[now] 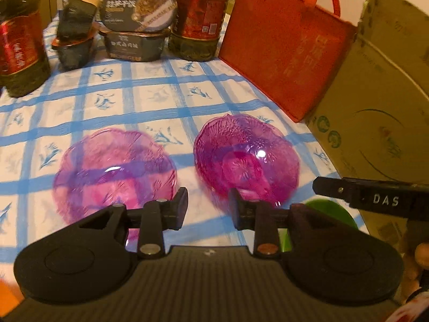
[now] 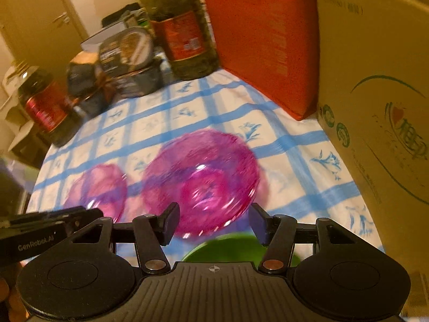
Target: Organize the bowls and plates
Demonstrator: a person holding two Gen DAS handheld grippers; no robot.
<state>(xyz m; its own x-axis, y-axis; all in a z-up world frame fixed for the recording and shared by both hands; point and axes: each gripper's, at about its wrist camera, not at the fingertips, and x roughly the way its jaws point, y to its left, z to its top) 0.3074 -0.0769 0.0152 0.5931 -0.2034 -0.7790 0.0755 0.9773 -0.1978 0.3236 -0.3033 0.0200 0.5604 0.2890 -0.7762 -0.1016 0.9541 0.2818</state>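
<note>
A flat magenta glass plate lies on the checked tablecloth at the left; it also shows in the right wrist view. A deeper magenta glass bowl sits to its right, and it shows blurred in the right wrist view. A green dish lies near the front edge, partly hidden; it also shows in the right wrist view. My left gripper is open and empty, above the cloth between plate and bowl. My right gripper is open, just in front of the bowl and above the green dish.
Along the back stand dark oil bottles, stacked food tubs and a wrapped package. A red tote bag and a cardboard box wall off the right side. The blue-checked tablecloth covers the table.
</note>
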